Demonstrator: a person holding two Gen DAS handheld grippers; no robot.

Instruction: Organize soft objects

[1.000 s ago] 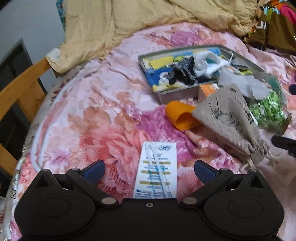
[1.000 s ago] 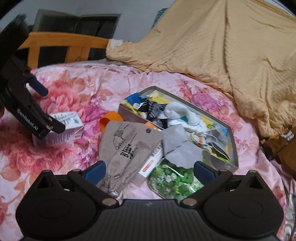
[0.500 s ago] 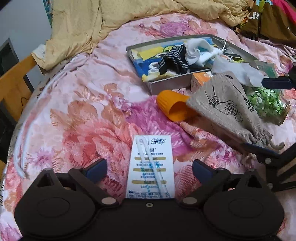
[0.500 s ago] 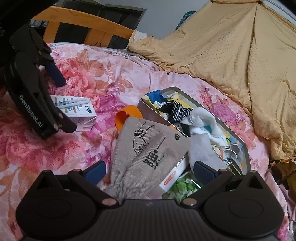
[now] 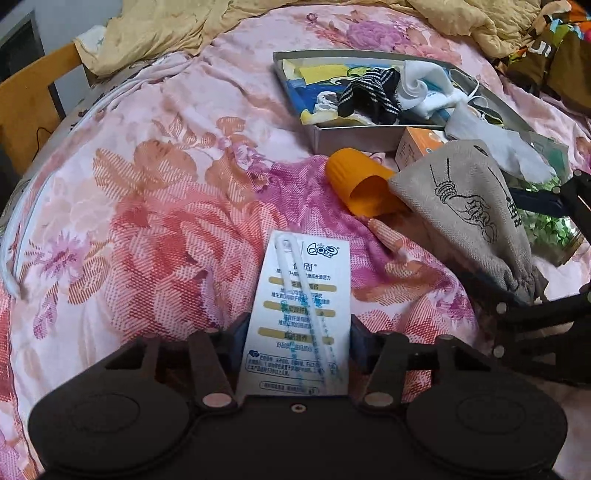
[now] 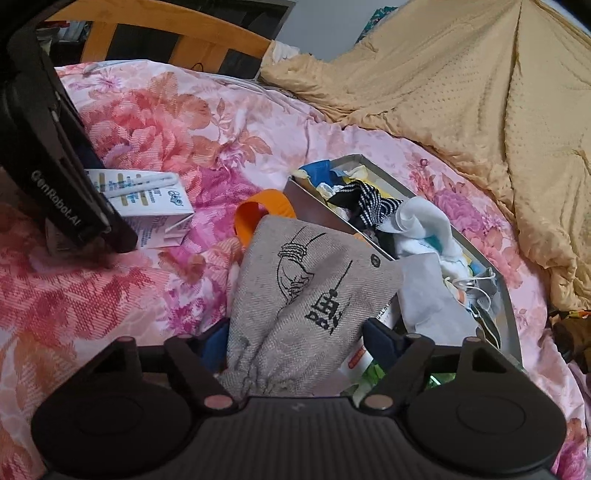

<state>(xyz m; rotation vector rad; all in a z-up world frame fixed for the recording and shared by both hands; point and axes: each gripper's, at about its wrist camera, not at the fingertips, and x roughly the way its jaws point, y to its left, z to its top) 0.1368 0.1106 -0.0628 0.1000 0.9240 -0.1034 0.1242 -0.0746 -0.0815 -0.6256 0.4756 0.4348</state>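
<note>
1. The left tongs (image 5: 295,332) are clamped on the white carton (image 5: 301,317), which lies on the bed (image 5: 147,184) near the grey tray (image 5: 354,136).
2. The right tongs (image 6: 295,343) pinch the drawstring pouch (image 6: 306,291), which leans against that tray (image 6: 498,295) beside the orange cup (image 6: 258,214).

L tool (image 5: 297,339) clamped shut, R tool (image 6: 295,341) closing, both low

Bed was covered by a pink floral quilt (image 5: 155,206). A tan blanket (image 6: 461,96) was bunched along the far edge and right side. A wooden bed frame (image 6: 177,37) stood at the far left edge, grey wall (image 6: 325,26) behind it. Lighting was dim and even.
</note>
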